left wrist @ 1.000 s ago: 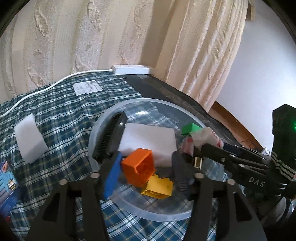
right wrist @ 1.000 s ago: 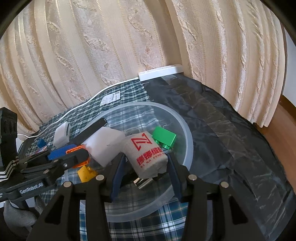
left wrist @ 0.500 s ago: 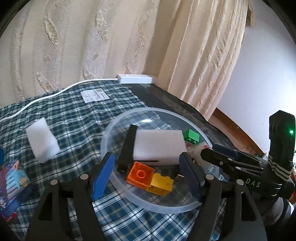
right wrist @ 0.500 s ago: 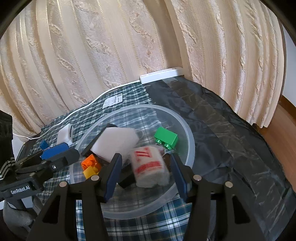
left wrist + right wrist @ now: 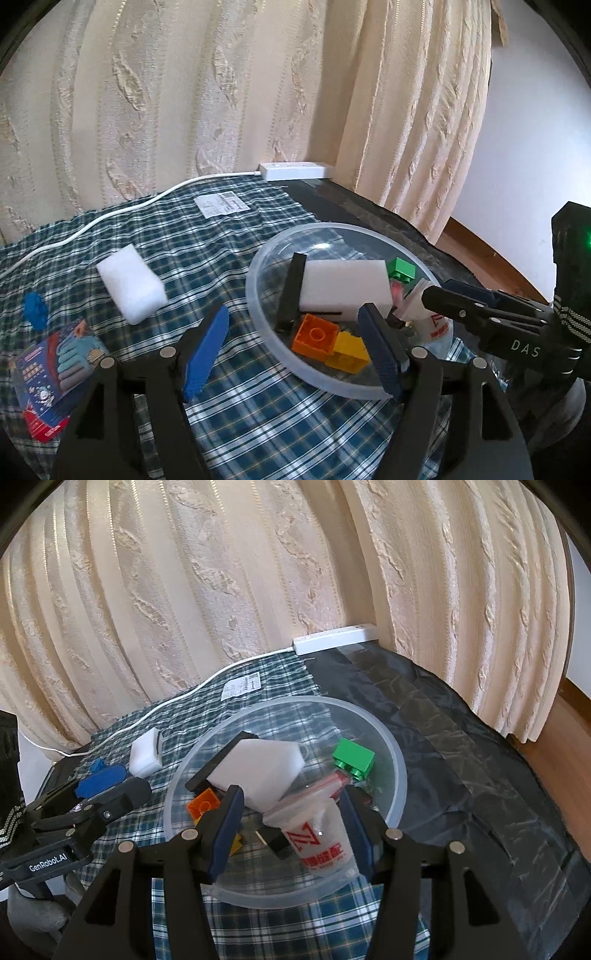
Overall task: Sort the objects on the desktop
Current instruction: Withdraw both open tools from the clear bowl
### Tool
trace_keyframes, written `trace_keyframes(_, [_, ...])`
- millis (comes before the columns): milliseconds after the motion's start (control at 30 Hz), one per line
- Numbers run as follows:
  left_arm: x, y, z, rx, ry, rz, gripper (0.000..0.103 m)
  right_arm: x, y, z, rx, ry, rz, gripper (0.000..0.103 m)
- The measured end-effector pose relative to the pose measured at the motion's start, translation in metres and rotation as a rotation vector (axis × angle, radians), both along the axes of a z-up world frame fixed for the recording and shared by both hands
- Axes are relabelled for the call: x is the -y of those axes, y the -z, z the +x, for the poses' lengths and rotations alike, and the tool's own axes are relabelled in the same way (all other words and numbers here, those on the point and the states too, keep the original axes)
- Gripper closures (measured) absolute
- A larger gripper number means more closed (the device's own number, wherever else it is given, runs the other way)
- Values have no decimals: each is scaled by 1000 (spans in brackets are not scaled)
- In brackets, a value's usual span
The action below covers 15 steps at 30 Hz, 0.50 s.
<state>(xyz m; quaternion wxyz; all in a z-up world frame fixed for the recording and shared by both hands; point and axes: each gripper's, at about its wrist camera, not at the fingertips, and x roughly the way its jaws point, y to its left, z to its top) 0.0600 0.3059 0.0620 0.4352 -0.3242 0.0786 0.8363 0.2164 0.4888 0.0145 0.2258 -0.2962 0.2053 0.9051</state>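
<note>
A clear plastic bowl [image 5: 255, 306] [image 5: 400, 771] sits on the checked cloth. In it lie a white sponge with a black side [image 5: 343, 284] [image 5: 258, 771], an orange brick [image 5: 314, 334] [image 5: 201, 805], a yellow brick [image 5: 349, 350], a green brick [image 5: 400, 269] [image 5: 352, 757] and a white packet with red print [image 5: 317, 838] [image 5: 432, 321]. My left gripper [image 5: 295, 325] [image 5: 110, 790] is open above the bowl's near left rim, holding nothing. My right gripper [image 5: 291, 805] [image 5: 443, 295] is open; the packet rests in the bowl between its fingers, free of the pads.
A second white sponge [image 5: 131, 288] [image 5: 146, 755], a blue object [image 5: 35, 310] and a colourful card pack [image 5: 51, 373] lie left of the bowl. A paper label [image 5: 221, 203], a white power strip [image 5: 295, 170] and its cable are at the back. Curtains hang behind.
Both grippers have opened wider and drawn back and up from the bowl. The white packet has dropped from the right gripper into the bowl. The sponge and orange brick now lie flat.
</note>
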Motion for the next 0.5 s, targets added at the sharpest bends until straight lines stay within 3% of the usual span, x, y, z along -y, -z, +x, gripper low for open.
trace_keyframes(500, [37, 4, -10, -19, -78, -22, 27, 32, 1, -20, 20, -62, 11, 44])
